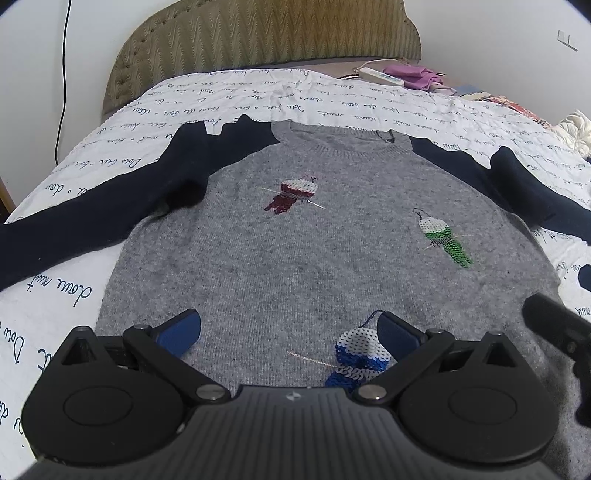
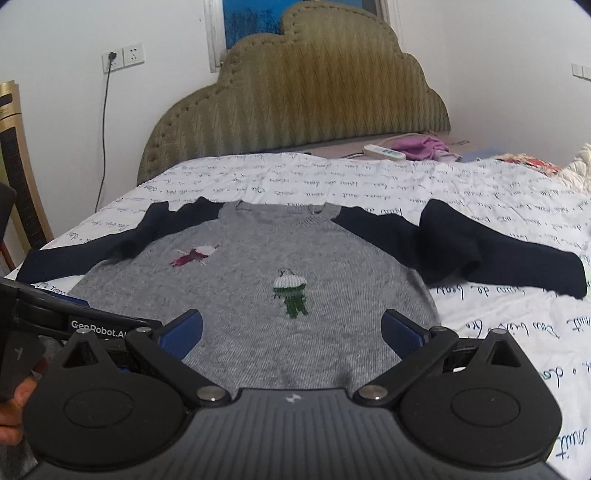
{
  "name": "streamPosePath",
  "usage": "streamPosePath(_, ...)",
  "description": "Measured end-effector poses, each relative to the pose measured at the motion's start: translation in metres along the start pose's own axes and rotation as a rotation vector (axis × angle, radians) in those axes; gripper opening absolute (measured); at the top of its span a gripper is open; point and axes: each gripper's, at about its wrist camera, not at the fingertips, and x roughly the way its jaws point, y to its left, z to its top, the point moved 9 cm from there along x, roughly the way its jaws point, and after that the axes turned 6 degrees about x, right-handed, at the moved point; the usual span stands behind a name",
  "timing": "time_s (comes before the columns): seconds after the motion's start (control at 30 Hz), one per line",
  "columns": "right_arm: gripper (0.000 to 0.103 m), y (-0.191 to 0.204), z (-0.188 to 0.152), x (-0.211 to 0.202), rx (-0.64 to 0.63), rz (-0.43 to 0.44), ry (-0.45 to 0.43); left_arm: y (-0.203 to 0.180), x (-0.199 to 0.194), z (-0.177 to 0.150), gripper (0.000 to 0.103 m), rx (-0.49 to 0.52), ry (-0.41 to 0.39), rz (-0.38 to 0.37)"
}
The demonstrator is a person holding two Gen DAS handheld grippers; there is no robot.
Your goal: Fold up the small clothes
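Lying front up on the white quilt (image 1: 258, 92), a small grey sweater (image 1: 295, 258) with dark navy sleeves is spread flat, collar toward the padded headboard (image 1: 258, 33). Both sleeves are doubled back near the shoulders. Three sequin birds show on the chest: red, green, blue. Left gripper (image 1: 289, 334) hangs over the lower hem, fingers spread wide, the blue bird beside its right finger. Right gripper (image 2: 291, 332) sits alongside over the same hem, fingers likewise apart, gripping nothing. A power strip (image 1: 380, 75) and purple cloth (image 1: 413, 75) lie near the headboard.
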Motion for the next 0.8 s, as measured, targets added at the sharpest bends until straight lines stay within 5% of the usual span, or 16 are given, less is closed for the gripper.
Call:
streamPosePath(0.4,0.103,-0.013,0.000,0.009,0.071,0.023,0.041,-0.009,0.005,0.008,0.103,0.020,0.003,-0.007)
streamPosePath(0.8,0.103,-0.086,0.009,0.019,0.282,0.007,0.040,-0.040,0.011,0.021,0.103,0.100,-0.032,-0.030)
